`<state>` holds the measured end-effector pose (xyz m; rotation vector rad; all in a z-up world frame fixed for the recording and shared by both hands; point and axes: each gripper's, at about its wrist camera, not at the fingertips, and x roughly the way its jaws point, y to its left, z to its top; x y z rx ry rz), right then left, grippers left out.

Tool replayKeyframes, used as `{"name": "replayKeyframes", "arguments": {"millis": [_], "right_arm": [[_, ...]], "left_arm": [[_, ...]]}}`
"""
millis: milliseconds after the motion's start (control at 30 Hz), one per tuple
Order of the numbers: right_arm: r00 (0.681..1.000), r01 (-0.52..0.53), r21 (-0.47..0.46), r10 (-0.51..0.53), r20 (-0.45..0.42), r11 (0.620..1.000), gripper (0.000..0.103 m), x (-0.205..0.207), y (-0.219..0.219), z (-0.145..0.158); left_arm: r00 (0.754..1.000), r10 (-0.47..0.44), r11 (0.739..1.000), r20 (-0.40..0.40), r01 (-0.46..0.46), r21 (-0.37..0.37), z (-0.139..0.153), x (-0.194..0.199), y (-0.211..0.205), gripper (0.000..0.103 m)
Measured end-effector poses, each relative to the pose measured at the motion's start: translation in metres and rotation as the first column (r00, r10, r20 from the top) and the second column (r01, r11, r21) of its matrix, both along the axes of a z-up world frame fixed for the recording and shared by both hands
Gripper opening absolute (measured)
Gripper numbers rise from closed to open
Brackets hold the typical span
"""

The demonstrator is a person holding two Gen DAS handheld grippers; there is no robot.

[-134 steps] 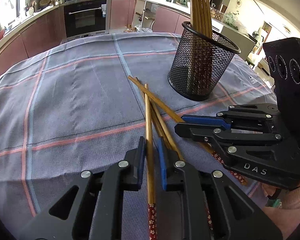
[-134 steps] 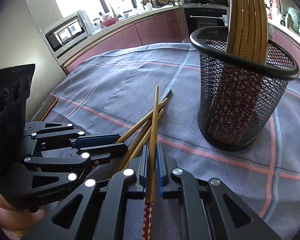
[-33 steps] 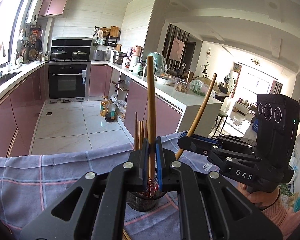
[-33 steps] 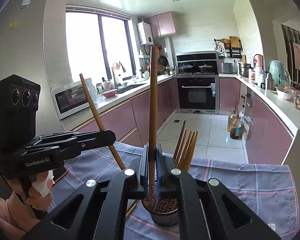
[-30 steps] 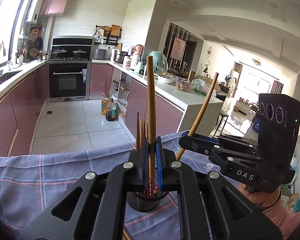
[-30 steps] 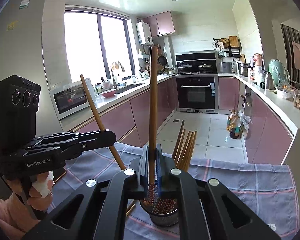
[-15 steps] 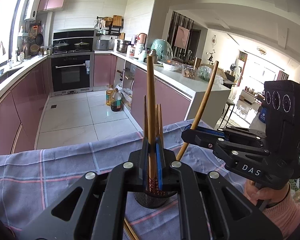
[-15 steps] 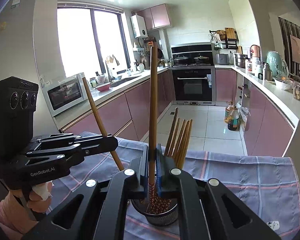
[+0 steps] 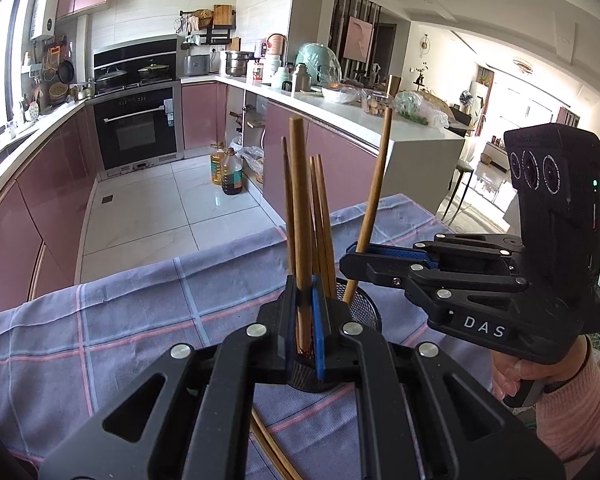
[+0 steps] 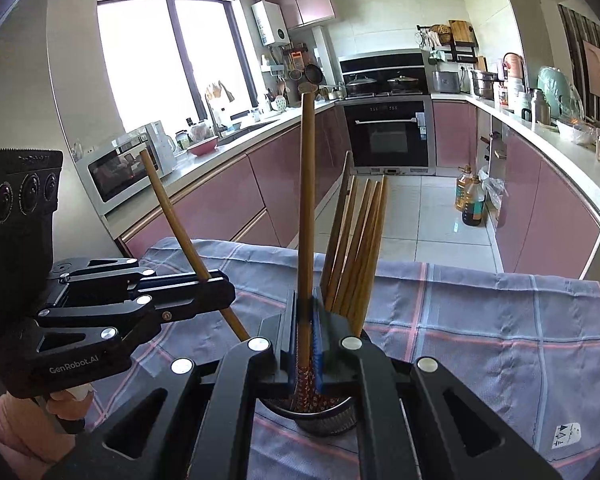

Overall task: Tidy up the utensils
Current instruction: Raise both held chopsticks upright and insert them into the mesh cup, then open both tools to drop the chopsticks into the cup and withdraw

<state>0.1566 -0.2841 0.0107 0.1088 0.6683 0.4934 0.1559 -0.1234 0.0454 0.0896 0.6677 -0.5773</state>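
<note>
Kitchen table [image 9: 100,320], checked cloth: left gripper [image 9: 305,320] and right gripper [image 10: 305,340] each pinching one upright chopstick [image 9: 300,200] over mesh holder [image 10: 324,420] holding more

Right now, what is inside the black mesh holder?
Several wooden chopsticks stand inside the mesh holder, leaning against its rim. Their lower ends and the holder's bottom are hidden behind the right tongs.

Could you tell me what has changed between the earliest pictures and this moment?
Each tool, left tool and right tool, lifted its chopstick off the checked cloth, stood it upright and is lowering it into the mesh holder. Unchanged: both grips shut, the bundle in the holder, loose chopsticks on the cloth.
</note>
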Motion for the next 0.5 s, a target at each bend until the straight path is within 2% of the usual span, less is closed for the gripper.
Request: {"name": "replayKeyframes", "arguments": {"millis": [233, 500], "right_arm": [[0.999, 0.015, -0.002, -0.015, -0.039, 1.000, 0.006, 0.011, 0.000, -0.012], [0.998, 0.036, 0.005, -0.035, -0.050, 0.999, 0.006, 0.017, -0.004, -0.016]], "left_arm": [[0.999, -0.019, 1.000, -0.044, 0.020, 0.023, -0.008, 0.011, -0.009, 0.008], [0.997, 0.003, 1.000, -0.071, -0.001, 0.031, -0.020, 0.034, -0.015, 0.008]]}}
